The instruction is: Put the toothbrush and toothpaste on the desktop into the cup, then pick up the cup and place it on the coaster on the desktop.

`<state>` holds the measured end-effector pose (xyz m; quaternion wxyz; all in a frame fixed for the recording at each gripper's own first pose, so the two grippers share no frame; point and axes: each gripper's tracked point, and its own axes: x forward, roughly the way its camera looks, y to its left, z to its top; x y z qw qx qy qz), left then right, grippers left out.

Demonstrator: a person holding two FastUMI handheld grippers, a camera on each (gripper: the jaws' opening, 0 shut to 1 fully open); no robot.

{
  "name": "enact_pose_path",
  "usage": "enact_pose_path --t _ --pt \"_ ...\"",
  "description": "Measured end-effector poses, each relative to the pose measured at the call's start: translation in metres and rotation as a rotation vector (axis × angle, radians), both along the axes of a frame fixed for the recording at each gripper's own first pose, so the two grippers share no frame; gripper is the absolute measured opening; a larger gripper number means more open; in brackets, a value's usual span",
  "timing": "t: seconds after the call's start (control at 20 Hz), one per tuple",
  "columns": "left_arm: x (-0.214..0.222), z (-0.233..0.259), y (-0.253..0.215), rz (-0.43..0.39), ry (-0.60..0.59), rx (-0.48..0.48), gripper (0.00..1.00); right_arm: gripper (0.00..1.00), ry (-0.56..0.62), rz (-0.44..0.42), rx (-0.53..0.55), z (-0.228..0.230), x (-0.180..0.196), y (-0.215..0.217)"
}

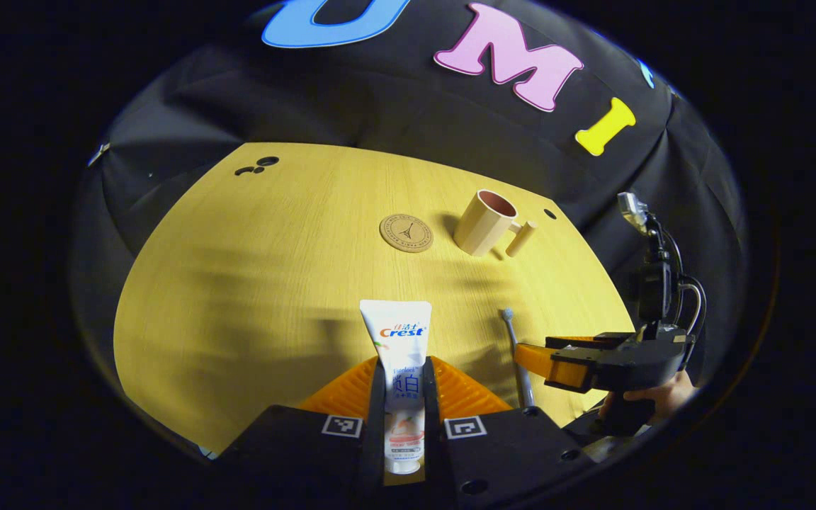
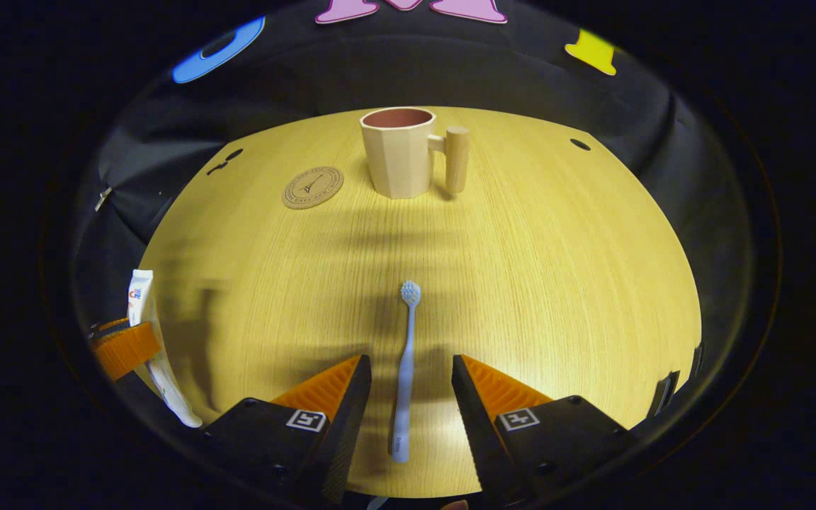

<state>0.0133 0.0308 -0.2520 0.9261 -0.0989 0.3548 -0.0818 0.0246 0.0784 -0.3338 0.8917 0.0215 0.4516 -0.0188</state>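
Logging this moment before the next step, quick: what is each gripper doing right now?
Left gripper: closed on the toothpaste.
Right gripper: open, fingers either side of the toothbrush lying on the desktop.

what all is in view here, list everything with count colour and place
toothpaste: one, white tube, between the left gripper's fingers
toothbrush: one, pale blue, flat on the table between the right gripper's open fingers, bristles toward the cup
cup: one, beige with reddish inside and wooden handle, upright at the far side of the table
coaster: one, round, tan, left of the cup
table: one, light wood
left gripper: one, shut on the toothpaste
right gripper: one, open astride the toothbrush
hand: one, holding the right gripper
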Motion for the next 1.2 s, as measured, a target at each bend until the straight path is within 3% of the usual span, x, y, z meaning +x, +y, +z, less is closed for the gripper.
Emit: enact_pose_path --t 0.25,0.3,0.35,0.4,0.45,0.55,0.6,0.65,0.8,0.85,1.0,1.05,1.2 --pt "-0.008 -0.003 0.009 0.022 0.000 -0.002 0.28 0.61 0.072 0.000 -0.044 -0.015 -0.001 -0.005" --pt "-0.009 -0.002 0.011 0.026 -0.001 -0.002 0.23 0.59 0.081 0.006 -0.032 -0.015 -0.001 -0.003" --pt "-0.011 -0.002 0.012 0.030 -0.001 -0.004 0.23 0.49 0.088 0.004 -0.036 -0.015 -0.001 -0.003" --pt "-0.012 -0.002 0.013 0.034 -0.002 -0.005 0.28 0.51 0.089 0.007 -0.032 -0.016 -0.001 -0.002" --pt "-0.012 -0.003 0.013 0.036 -0.001 -0.007 0.28 0.45 0.095 0.011 -0.026 -0.016 0.000 0.000" --pt "-0.014 -0.004 0.014 0.044 0.002 -0.005 0.28 0.43 0.106 0.006 -0.015 -0.016 0.000 0.000" --pt "-0.015 -0.003 0.013 0.046 0.002 -0.005 0.23 0.36 0.110 -0.002 -0.015 -0.017 0.001 -0.001" --pt "-0.016 -0.004 0.012 0.048 0.000 -0.005 0.28 0.16 0.115 -0.014 -0.014 -0.017 0.001 -0.003" --pt "-0.016 0.001 0.003 0.041 -0.012 -0.027 0.23 0.10 0.107 -0.046 -0.021 -0.016 -0.001 -0.006" --pt "-0.017 0.005 -0.001 0.037 -0.020 -0.044 0.28 0.10 0.091 -0.040 -0.003 -0.014 -0.001 -0.003" --pt "-0.008 0.024 -0.012 0.037 -0.072 -0.106 0.28 0.10 -0.009 0.002 0.134 0.004 0.002 0.019" --pt "-0.004 0.032 -0.016 0.031 -0.101 -0.128 0.32 0.10 -0.051 0.011 0.159 0.014 0.005 0.019" --pt "0.018 0.065 -0.028 0.019 -0.211 -0.173 0.21 0.10 -0.184 0.023 0.270 0.055 0.008 0.020"
